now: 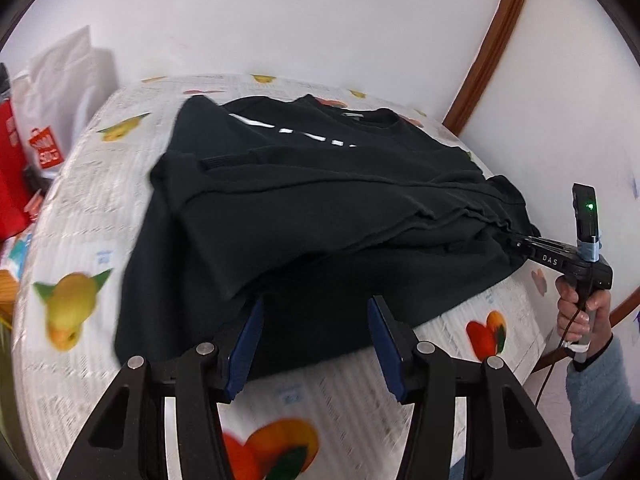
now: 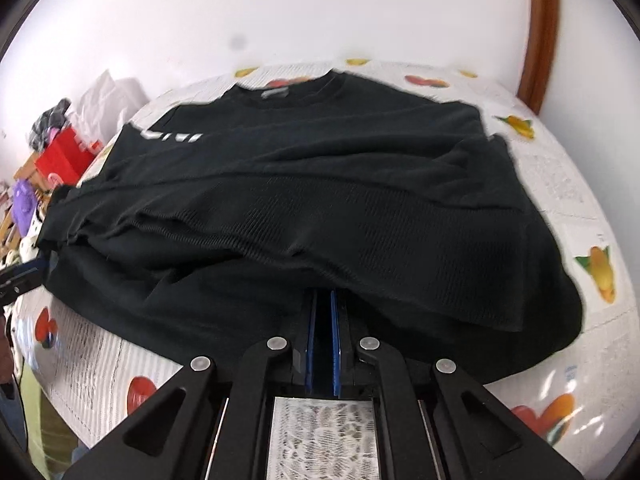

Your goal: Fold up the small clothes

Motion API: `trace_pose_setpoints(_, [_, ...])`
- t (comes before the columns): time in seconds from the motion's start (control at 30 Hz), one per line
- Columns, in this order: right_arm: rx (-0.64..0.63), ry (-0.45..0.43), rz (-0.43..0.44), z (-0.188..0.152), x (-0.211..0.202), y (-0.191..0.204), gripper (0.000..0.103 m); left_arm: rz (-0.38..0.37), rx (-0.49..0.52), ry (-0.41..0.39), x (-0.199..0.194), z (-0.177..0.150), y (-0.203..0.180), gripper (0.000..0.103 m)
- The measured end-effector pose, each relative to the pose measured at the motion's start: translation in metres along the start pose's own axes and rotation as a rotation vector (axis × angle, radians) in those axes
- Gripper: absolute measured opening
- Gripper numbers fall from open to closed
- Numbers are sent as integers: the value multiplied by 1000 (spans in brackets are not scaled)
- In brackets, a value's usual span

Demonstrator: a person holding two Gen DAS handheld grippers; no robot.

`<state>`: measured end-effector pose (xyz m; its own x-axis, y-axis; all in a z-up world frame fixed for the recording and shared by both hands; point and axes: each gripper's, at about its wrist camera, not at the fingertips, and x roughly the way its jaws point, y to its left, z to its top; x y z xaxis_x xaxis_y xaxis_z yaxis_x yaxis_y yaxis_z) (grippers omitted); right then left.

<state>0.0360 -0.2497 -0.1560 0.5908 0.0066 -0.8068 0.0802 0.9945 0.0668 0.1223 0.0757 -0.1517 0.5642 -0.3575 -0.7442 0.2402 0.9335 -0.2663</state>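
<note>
We see the black shirt lying mid-frame on the fruit-print counter. Our left gripper stands half open at its near hem, holding nothing; our right gripper is clamped on the hem.

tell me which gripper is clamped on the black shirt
The right gripper: its blue pads are shut on the shirt hem. The left gripper stands open.
</note>
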Motion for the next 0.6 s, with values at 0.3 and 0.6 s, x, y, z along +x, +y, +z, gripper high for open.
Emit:
trace_pose_setpoints(0.3, [17, -14, -13, 10, 4, -5, 5, -7, -4, 47, 20, 17, -5, 50])
trace_pose_setpoints(0.6, [45, -81, -27, 54, 10, -14, 5, 47, 8, -49, 6, 56, 6, 50])
